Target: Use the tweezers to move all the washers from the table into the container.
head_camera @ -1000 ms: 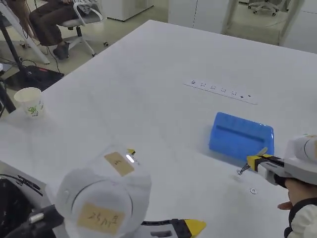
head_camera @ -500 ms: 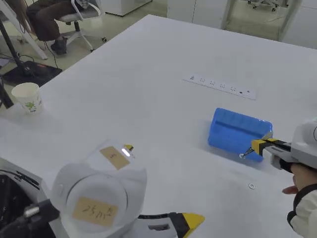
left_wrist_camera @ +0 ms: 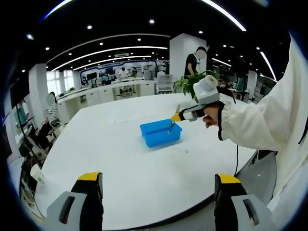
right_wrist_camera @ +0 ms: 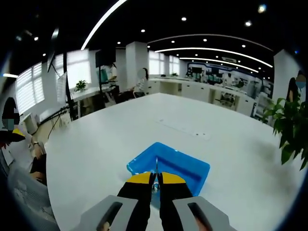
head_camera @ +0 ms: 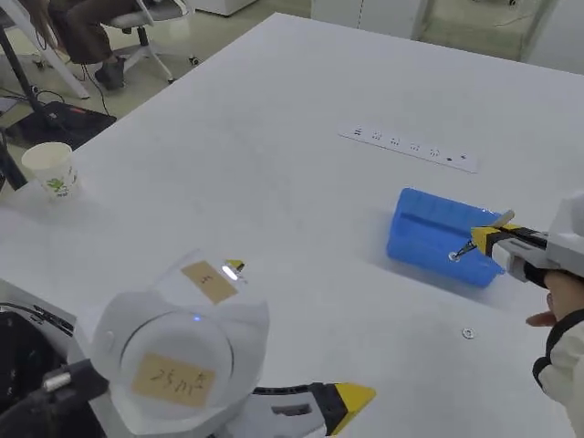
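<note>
A single washer (head_camera: pixel 467 333) lies on the white table (head_camera: pixel 274 182), near the blue container (head_camera: pixel 424 228), on the side toward the person. The tweezers (head_camera: pixel 464 250) point down over the container, their tips perhaps pinching another washer, too small to be sure. The right gripper (head_camera: pixel 484 240) is clenched around the tweezers. The left gripper (left_wrist_camera: pixel 158 178) is spread wide and empty, well apart from the container. The step in hand looks like the drop-off. Next, ease the squeeze, then fetch the table washer. A paper cup (head_camera: pixel 50 169) far from the container bears unreadable green print.
</note>
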### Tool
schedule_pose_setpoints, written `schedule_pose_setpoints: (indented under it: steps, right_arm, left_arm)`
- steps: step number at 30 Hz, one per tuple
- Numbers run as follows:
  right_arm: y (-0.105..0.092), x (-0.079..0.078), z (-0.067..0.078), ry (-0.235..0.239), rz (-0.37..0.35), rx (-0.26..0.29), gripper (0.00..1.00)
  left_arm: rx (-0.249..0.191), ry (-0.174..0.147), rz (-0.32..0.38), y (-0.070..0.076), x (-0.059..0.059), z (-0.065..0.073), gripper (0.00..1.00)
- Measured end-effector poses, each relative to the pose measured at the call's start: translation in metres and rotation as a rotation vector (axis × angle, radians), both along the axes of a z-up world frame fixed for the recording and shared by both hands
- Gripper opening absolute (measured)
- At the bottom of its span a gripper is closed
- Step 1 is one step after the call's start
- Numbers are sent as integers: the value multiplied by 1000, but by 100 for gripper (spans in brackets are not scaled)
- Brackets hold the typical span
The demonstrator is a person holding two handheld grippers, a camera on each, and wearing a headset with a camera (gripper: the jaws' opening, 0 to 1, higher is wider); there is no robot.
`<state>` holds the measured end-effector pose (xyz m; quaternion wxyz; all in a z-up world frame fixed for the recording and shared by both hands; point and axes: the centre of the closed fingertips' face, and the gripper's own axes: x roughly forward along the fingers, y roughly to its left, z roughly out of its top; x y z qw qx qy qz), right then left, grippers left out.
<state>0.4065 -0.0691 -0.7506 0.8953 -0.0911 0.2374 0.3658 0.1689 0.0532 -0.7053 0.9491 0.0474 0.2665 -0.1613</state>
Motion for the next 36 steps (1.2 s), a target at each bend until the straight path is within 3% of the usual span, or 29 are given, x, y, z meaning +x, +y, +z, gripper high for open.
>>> schedule_pose_setpoints:
  steps: [10, 20, 36]
  right_arm:
    - [0, 16, -5, -5, -13, 0, 1]
    - [3, 25, -25, 21, -15, -22, 1]
    - [4, 37, -52, 50, -21, -54, 1]
  left_arm:
    - [10, 11, 8, 1, 3, -4, 99]
    - [15, 23, 18, 3, 5, -8, 99]
    - [14, 68, 28, 5, 6, -20, 99]
